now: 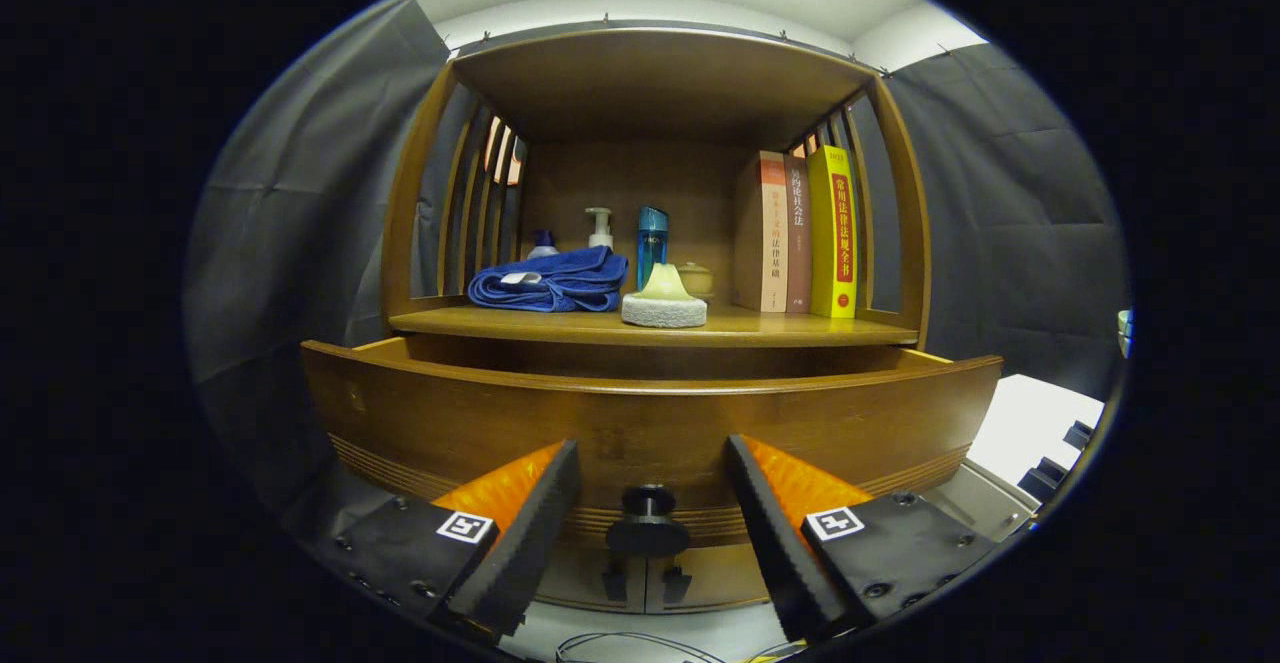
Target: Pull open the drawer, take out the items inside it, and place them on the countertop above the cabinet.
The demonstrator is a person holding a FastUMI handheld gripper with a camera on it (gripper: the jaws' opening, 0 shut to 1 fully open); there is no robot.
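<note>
A wooden drawer (480,413) stands pulled out from the cabinet, its curved front facing me. Its dark round knob (648,503) sits between my fingers, with a gap on each side. My gripper (650,463) is open and holds nothing. The drawer's inside is hidden behind its front. Above it runs the wooden countertop (780,328). On the countertop lie a folded blue towel (550,281) and a yellow-and-white sponge (664,298).
Behind the towel stand a white pump bottle (600,227), a blue bottle (651,240) and a small jar (695,278). Three books (800,235) stand upright at the right. Slatted side walls and a roof enclose the shelf. Cabinet doors (645,583) lie below the drawer.
</note>
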